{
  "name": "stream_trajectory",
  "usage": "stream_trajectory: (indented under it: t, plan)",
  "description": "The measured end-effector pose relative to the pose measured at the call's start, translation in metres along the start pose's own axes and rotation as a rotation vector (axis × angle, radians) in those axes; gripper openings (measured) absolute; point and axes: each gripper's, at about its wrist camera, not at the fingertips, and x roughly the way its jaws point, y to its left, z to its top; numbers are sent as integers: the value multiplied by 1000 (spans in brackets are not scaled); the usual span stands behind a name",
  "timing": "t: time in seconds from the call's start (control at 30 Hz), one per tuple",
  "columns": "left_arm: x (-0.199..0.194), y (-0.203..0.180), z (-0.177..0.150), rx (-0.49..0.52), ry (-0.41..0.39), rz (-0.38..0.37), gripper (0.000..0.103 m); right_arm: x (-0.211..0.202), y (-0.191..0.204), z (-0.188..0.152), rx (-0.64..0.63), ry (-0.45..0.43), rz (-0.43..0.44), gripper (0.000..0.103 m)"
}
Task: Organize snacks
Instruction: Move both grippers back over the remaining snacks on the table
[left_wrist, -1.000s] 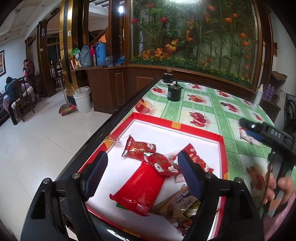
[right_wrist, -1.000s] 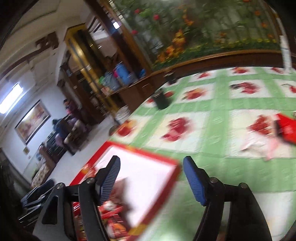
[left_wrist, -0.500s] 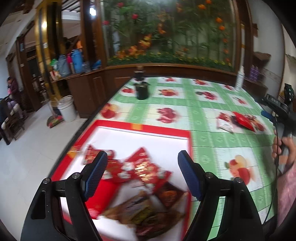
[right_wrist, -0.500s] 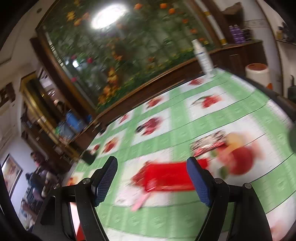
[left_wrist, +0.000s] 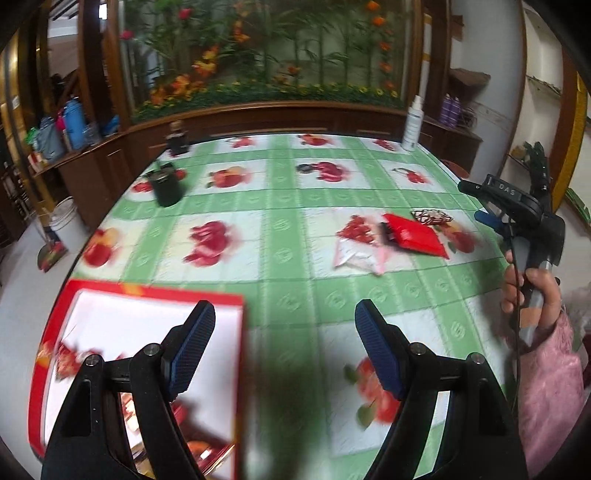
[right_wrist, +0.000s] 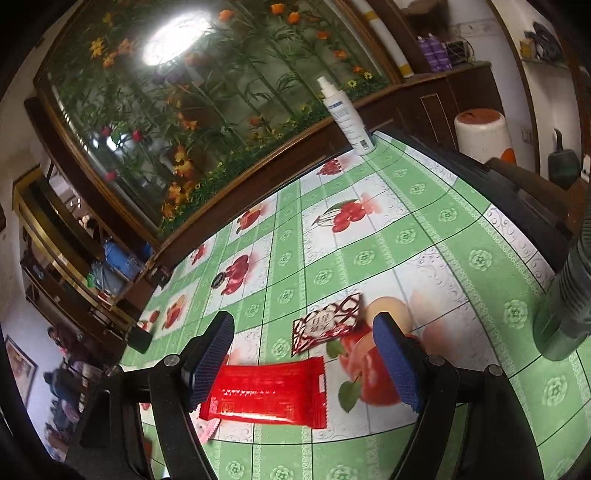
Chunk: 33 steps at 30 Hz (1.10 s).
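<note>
Motion blur smeared the snacks in the red tray, so no packet could be told apart. The left tool hid the tray's near part. The dark-green object ran off the right edge, unidentifiable.

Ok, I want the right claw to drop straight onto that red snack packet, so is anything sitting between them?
Nothing visible does. The right claw is open, with the red snack packet lying flat on the tablecloth just ahead of its left finger. The patterned packet lies just beyond, apart from it.
</note>
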Motion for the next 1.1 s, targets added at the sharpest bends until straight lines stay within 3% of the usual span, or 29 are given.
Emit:
stream_trajectory:
  t: [0.27, 0.4, 0.6, 0.7, 0.8, 1.0, 1.1]
  plan:
    - [58, -47, 31, 63, 65, -46, 78, 10, -14, 4, 87, 69, 33, 81]
    - [88, -49, 40, 79, 88, 13, 78, 15, -10, 2, 88, 104, 44, 81]
    - [121, -54, 50, 87, 95, 50, 78, 19, 5, -1, 50, 148, 132, 81]
    - [131, -62, 55, 95, 85, 50, 78, 0, -11, 9, 147, 85, 236, 81]
    - [142, -68, 56, 95, 96, 46, 78, -10, -20, 13, 181, 35, 250, 81]
    - [157, -63, 40, 99, 169, 28, 79, 24, 1, 2, 154, 149, 298, 81]
    - [152, -55, 33, 75, 168, -15, 79, 42, 16, -6, 110, 178, 319, 81]
